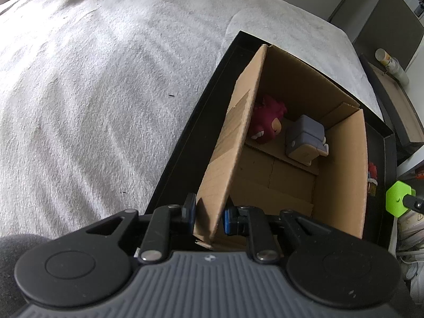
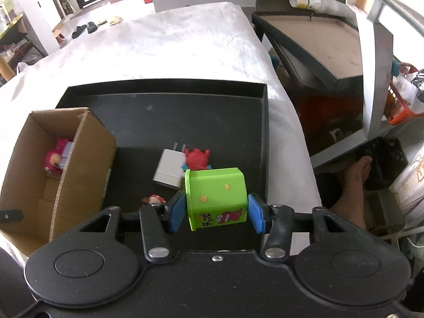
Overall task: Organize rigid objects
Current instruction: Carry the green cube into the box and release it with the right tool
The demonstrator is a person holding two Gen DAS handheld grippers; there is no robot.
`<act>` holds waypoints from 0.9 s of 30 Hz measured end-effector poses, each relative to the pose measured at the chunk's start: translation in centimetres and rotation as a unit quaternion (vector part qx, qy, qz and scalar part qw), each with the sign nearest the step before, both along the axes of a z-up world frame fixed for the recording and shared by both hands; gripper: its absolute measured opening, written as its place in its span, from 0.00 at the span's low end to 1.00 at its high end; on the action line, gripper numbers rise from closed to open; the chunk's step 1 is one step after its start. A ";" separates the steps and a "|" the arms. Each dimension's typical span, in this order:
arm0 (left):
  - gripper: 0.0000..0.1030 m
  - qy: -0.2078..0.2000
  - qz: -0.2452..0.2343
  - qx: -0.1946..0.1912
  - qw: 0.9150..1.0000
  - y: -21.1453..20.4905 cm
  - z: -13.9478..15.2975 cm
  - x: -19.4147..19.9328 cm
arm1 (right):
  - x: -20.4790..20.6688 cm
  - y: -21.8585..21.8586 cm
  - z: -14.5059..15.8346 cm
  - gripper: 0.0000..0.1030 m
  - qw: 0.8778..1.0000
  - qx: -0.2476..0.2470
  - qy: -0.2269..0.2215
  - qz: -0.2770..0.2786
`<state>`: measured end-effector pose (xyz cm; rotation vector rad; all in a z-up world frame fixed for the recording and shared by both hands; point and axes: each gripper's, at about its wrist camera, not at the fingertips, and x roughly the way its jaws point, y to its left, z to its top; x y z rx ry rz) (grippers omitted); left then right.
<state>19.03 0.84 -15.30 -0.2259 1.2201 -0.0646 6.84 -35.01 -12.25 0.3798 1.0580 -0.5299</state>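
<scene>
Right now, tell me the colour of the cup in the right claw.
Bright green cup with yellow stars; right wrist view shows it best.

I am working in a lived-in home: a bed [image 2: 185,42] under a white fleece blanket, slippers [image 2: 86,28] on the floor, cluttered shelves [image 2: 13,34].

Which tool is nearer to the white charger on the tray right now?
Right. The right tool, shut on the green container, hangs just in front of the white charger. The left tool is off to the side, pinching the cardboard box wall.
</scene>
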 end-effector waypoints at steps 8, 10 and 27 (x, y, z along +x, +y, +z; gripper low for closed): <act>0.18 -0.011 -0.010 -0.004 1.000 -0.3 0.8 0.1 | 1.0 1.7 2.1 0.48 1.000 -0.011 -0.016 0.014; 0.18 -0.014 -0.015 -0.002 1.000 -0.4 1.1 0.2 | 1.3 2.2 2.5 0.48 1.000 -0.011 -0.020 0.018; 0.13 -0.023 -0.023 0.002 0.999 -0.4 1.1 -0.1 | 4.4 5.9 5.0 0.48 0.998 -0.020 -0.040 0.052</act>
